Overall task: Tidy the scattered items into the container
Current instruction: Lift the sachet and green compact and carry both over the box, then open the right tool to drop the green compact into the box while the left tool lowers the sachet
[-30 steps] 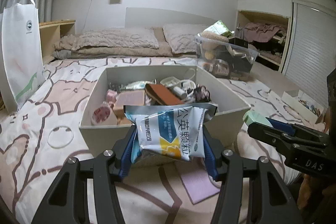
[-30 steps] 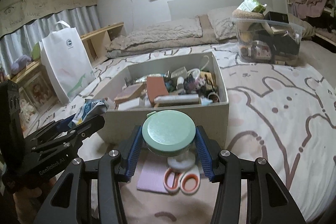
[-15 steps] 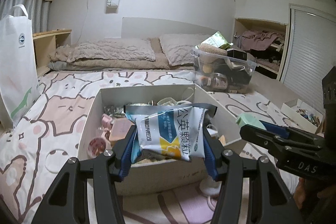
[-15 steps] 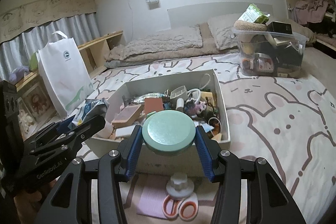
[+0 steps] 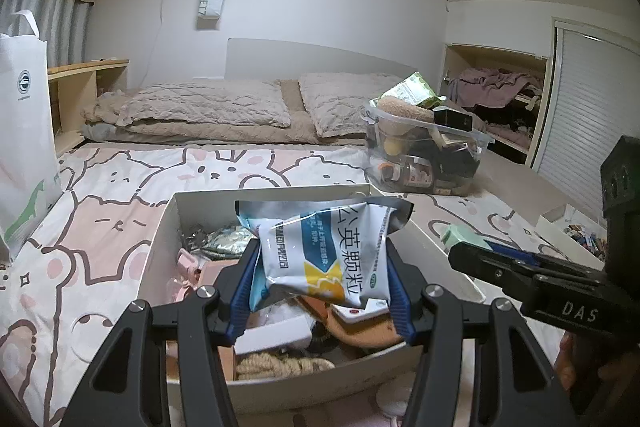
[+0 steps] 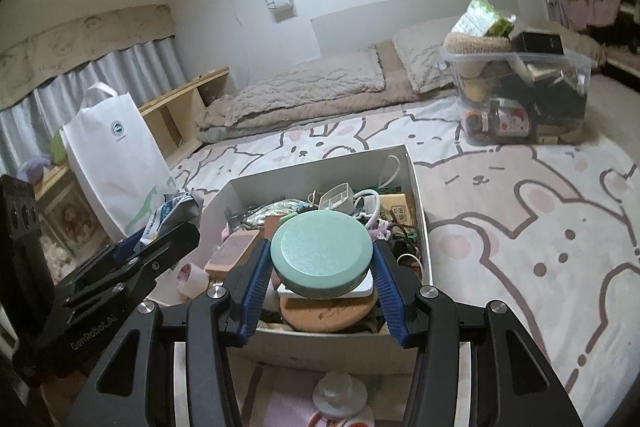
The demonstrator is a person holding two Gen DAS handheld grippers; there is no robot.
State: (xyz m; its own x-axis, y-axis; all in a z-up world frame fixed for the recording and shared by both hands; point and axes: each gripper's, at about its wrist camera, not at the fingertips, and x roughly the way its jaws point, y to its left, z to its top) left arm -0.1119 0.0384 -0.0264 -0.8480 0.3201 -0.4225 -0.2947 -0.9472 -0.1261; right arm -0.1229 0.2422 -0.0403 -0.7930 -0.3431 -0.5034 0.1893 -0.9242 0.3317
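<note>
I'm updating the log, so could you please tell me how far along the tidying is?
Done: the white box already holds many items. In hand: the left claw grips a sachet and the right claw a green round lid, both over the box, unreleased. Left: a white knob and an orange-handled item lie in front of it.

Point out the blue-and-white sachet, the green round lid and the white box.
blue-and-white sachet [image 5: 324,255]: left wrist view, printed front.
green round lid [image 6: 322,253]: right wrist view, flat top.
white box [image 6: 418,195]: right wrist view, right wall.
</note>
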